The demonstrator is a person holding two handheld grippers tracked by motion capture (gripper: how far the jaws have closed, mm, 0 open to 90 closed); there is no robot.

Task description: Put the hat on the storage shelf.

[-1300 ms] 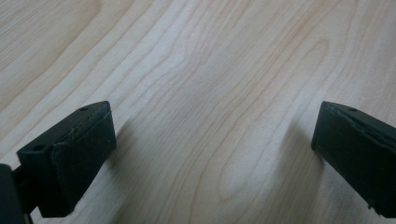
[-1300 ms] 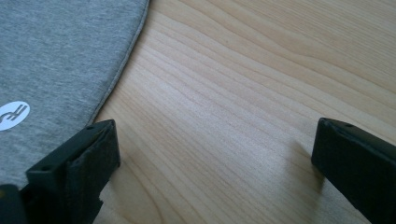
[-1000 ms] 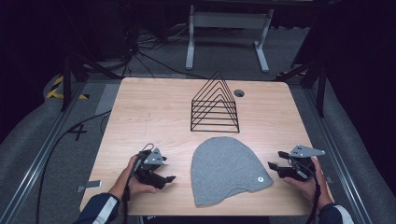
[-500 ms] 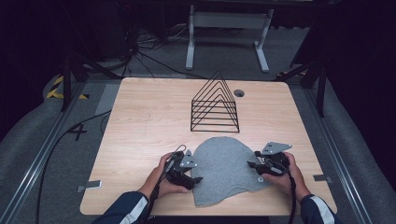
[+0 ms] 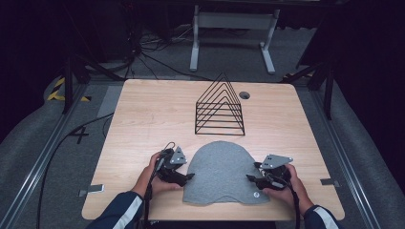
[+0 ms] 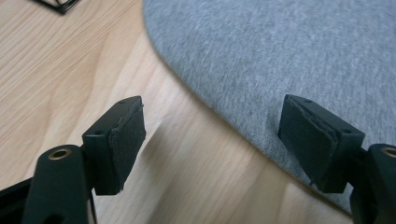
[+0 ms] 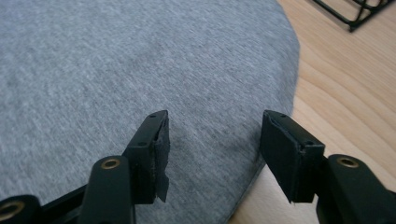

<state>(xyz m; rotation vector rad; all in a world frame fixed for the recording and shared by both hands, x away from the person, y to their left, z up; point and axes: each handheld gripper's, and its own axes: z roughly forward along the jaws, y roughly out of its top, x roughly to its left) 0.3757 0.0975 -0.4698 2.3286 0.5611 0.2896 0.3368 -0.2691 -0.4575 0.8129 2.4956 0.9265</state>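
A grey knit hat [image 5: 224,171] lies flat on the wooden table [image 5: 143,124], near its front edge. My left gripper [image 5: 187,179] is at the hat's left edge, held low and pointing right. In the left gripper view it [image 6: 212,121] is open: one pad [image 6: 128,135] is over bare wood, the other over the hat [image 6: 280,51]. My right gripper [image 5: 251,180] is at the hat's right edge, pointing left. Its jaws [image 7: 215,135] have just been opening and stand apart over the hat's edge [image 7: 116,60], with no cloth pinched.
A black wire rack [image 5: 219,109] of triangular dividers stands behind the hat at the table's middle; its corner shows in both gripper views [image 6: 56,4] [image 7: 359,11]. A small round hole [image 5: 244,95] is in the tabletop behind it. A small white tag [image 5: 256,194] sits near the hat's brim.
Both hands have come inward from the table's sides to the hat's left and right edges. The hat lies much as before.
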